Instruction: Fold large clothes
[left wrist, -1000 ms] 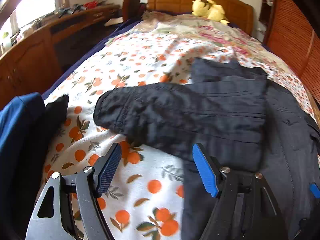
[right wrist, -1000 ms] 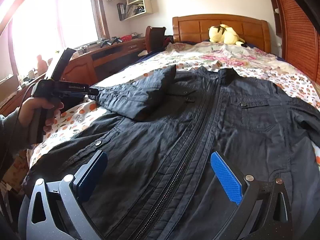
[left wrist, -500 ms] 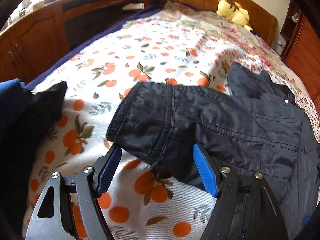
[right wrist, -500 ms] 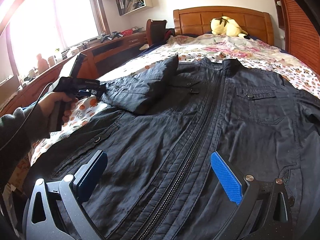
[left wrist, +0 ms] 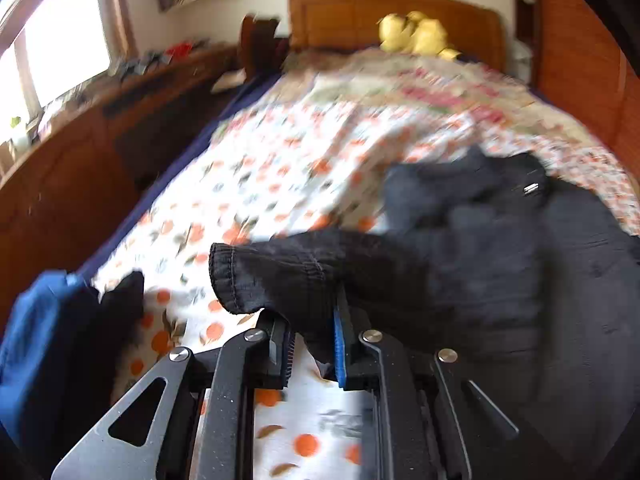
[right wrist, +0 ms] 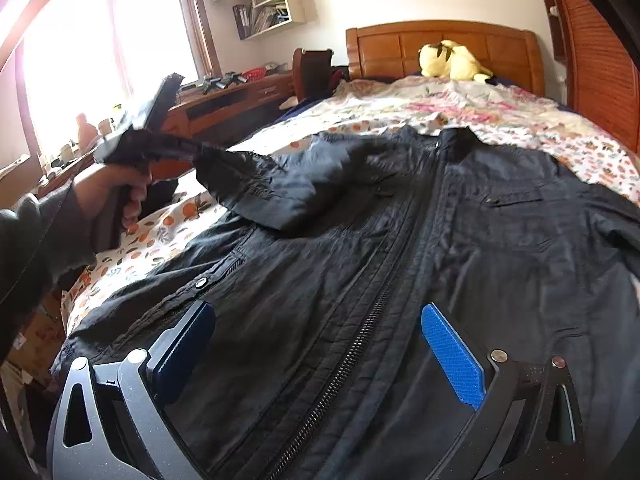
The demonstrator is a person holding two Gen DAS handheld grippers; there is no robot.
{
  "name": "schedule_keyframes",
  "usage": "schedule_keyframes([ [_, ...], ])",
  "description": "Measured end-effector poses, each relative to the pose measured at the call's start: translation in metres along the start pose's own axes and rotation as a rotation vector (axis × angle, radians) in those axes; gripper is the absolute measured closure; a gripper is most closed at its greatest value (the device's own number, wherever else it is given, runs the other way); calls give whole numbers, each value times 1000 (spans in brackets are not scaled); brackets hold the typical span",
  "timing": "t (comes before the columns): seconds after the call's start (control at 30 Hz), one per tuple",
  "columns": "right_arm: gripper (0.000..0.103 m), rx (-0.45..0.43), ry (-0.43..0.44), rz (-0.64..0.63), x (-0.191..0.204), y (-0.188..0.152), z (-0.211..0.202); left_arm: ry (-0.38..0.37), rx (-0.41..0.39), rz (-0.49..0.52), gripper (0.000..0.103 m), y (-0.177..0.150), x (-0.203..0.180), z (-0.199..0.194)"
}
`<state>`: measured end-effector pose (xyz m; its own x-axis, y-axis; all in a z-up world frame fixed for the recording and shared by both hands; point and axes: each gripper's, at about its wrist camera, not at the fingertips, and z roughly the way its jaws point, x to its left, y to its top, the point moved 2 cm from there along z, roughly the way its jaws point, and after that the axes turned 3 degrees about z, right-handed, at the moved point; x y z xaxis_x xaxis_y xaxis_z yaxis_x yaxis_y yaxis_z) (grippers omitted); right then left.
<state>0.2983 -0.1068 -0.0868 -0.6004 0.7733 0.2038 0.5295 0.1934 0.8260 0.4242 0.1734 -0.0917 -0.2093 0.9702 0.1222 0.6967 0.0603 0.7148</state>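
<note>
A black zip-front jacket (right wrist: 460, 248) lies spread face up on the bed. Its left sleeve (left wrist: 304, 276) is folded across toward the bed's left side. My left gripper (left wrist: 314, 334) is shut on the sleeve near its cuff and holds it lifted off the bedspread; it shows in the right wrist view (right wrist: 188, 148) at the left, with the sleeve (right wrist: 280, 192) hanging from it. My right gripper (right wrist: 320, 356) is open and empty, low over the jacket's lower front beside the zipper (right wrist: 356, 344).
The bed has an orange-print bedspread (left wrist: 280, 168), a wooden headboard (right wrist: 440, 48) and a yellow plush toy (right wrist: 452, 60). A wooden desk (right wrist: 224, 100) runs along the left. Blue and black clothes (left wrist: 52, 344) lie at the bed's near left edge.
My left gripper moved onto the sleeve, closed on it near the cuff and lifted it. My right gripper stayed open over the jacket's front.
</note>
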Motion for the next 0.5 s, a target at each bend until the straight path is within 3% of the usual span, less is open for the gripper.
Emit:
schedule_keyframes([
  [0.3,0,-33,-99,28,-20,-5,-40,-143,-170,112,86,18,-76,-95],
  [0.5,0,-35,-170,55,-26,-15,-71,-232,-234,205,86,-6,-116,-140],
])
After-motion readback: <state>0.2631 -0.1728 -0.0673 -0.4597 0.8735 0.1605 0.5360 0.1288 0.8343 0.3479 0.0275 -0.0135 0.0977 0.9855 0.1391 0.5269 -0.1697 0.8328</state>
